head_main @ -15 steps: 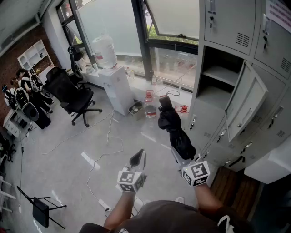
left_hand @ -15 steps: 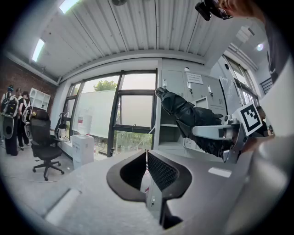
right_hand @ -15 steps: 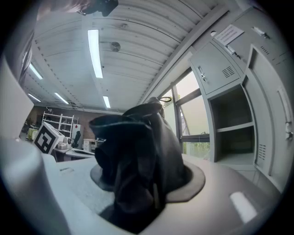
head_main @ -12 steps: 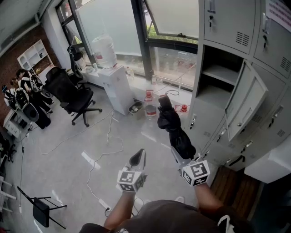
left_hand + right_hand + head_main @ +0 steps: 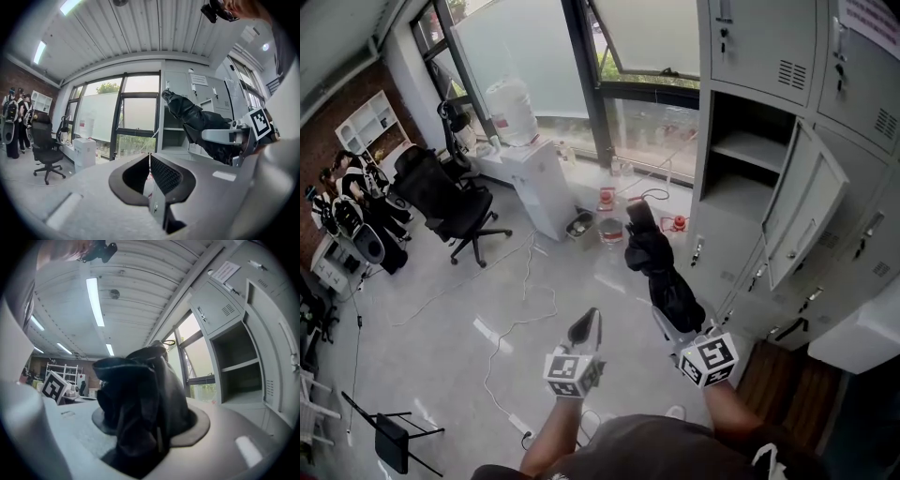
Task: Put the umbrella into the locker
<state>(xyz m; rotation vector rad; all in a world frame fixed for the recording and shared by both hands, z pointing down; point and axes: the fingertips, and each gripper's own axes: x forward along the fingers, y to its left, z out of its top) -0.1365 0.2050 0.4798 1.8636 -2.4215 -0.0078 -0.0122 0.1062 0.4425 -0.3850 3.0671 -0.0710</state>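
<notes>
My right tongs [image 5: 667,323] are clamped on the folded black umbrella [image 5: 659,270], whose bunched cloth fills the gap between the jaws and spills over them. I hold it level in the air above the floor [image 5: 441,328], its far end pointing toward the window [image 5: 647,112]. It sits just left of the grey locker [image 5: 724,234] and outside it. The locker's open compartment [image 5: 745,155] shows one bare shelf, and its door [image 5: 806,211] is swung out to the right. My left tongs [image 5: 591,319] hang beside the right ones, jaws pressed together with nothing between them. A water dispenser [image 5: 530,178] and a black office chair [image 5: 450,202] stand further off to the left.
</notes>
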